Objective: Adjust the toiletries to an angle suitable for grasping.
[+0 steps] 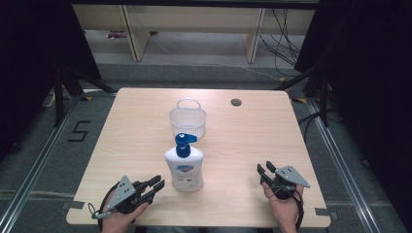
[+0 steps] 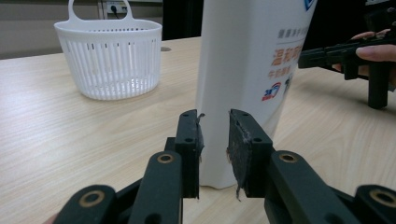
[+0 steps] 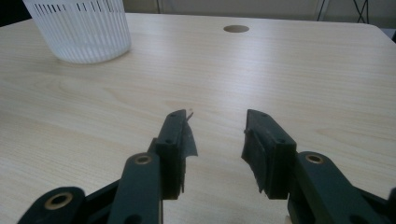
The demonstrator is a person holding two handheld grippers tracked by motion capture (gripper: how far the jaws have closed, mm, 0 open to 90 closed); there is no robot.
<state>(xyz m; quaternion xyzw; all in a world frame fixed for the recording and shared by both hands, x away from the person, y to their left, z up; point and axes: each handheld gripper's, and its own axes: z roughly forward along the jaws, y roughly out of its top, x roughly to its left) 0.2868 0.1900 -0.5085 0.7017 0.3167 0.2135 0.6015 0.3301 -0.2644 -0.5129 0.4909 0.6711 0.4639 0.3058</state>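
White plastic makes up the tall pump bottle with a blue dispenser head (image 1: 183,165), which stands upright near the front middle of the pale wooden table (image 1: 243,141). Just beyond it, farther from the person, sits a white slatted plastic basket with a loop handle (image 1: 188,120), likely its destination. The left gripper (image 1: 156,185) lies low at the bottle's left, aimed at its base; its jaws stand slightly apart and grip nothing, probably lining up for a grasp. The right gripper (image 1: 264,169) rests well to the right, jaws parted and empty, keeping out of the way.
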